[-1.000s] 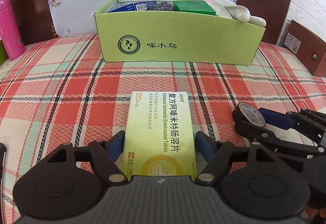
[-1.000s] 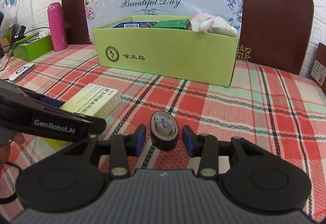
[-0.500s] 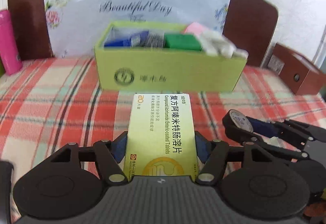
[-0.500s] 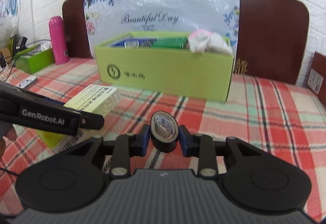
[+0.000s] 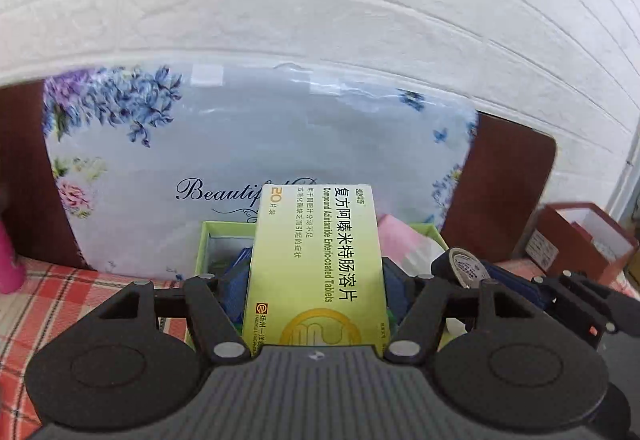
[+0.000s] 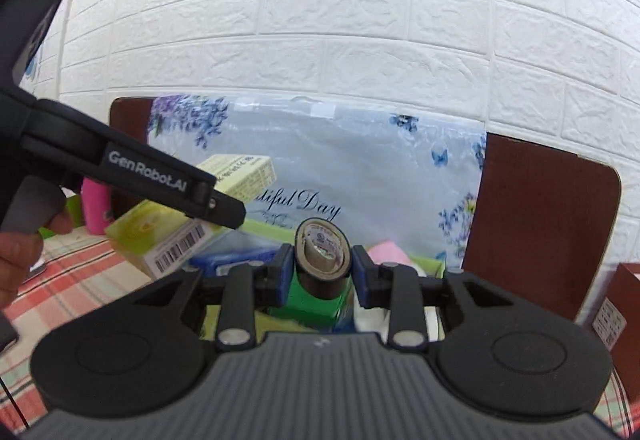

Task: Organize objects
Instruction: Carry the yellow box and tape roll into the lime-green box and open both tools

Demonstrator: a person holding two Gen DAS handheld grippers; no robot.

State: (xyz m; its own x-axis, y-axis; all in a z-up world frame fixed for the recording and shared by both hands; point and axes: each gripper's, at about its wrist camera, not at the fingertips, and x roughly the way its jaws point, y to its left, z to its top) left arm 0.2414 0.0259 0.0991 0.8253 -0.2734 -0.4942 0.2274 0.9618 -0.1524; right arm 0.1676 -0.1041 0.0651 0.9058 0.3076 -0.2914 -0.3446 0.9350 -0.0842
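Left wrist view, item one: I am holding a flat yellow-green cardboard tablet box with Chinese lettering in my left gripper, fingers clamped on its two long edges, so that its printed face is lying flat toward the camera and its far end is pointing out over the open lime-green cardboard storage box. Gripping by the narrow sides is leaving the underside free, which I judge suits setting it down flat among the contents.

Item two, right wrist view: I am carrying a small roll of black electrical tape with a cardboard core in my right gripper, blue-padded fingers pressing on its rounded rim, the hole facing the camera. It is hanging above the storage box, over a green carton already inside.

Item three: a pink and white cloth is filling the box's right end, so free room there looks scarce.

Item four: red plaid tabletop is carrying the storage box, with a floral plastic bag standing behind.

Both items are raised clear of the tabletop; release is not yet done.
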